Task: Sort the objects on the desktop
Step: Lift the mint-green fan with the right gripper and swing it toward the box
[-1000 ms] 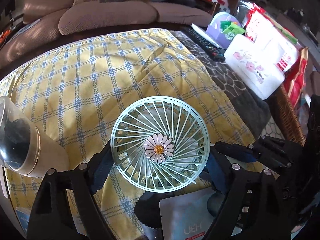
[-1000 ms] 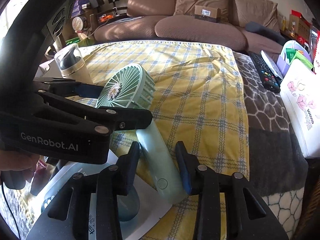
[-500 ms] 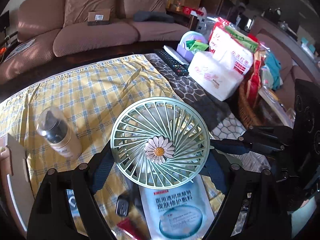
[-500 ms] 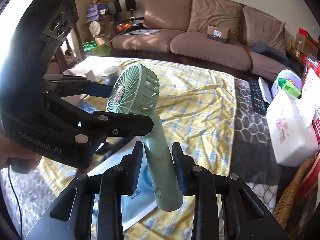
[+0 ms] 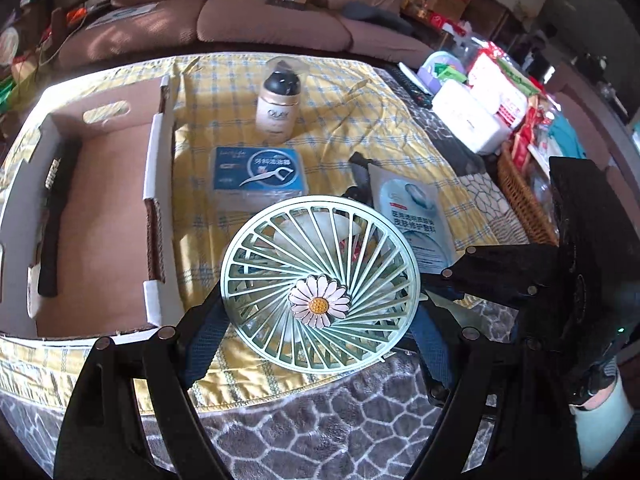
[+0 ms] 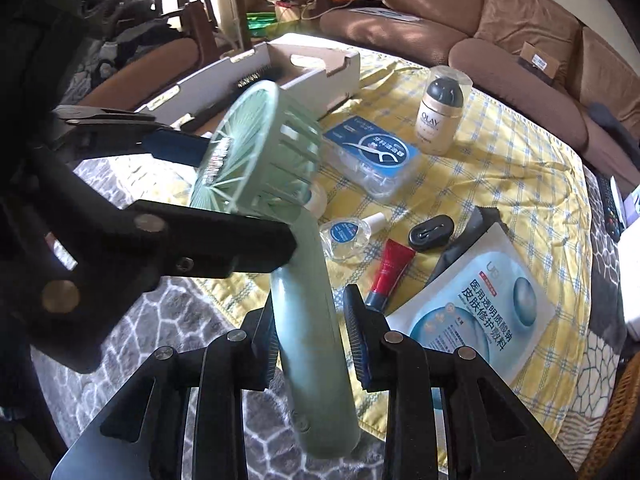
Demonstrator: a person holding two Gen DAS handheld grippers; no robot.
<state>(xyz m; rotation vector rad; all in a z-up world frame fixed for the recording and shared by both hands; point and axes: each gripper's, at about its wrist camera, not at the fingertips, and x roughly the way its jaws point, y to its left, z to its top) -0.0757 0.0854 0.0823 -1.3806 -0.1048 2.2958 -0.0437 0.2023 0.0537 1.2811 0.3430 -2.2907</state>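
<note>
Over yellow checked cloth (image 5: 332, 120), my left tongs (image 5: 318, 320) clamp the green fan (image 5: 320, 280) by its head; my right tongs (image 6: 310, 332) clamp its handle.

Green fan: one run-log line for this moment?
held: green fan | left gripper: on head | right gripper: on handle | off table

Seating: brown sofa (image 5: 272, 20) with cushions behind the table
Table cover: yellow checked cloth (image 5: 340, 120) over grey patterned blanket (image 5: 320, 432)
Light: sunlight from the left
</note>
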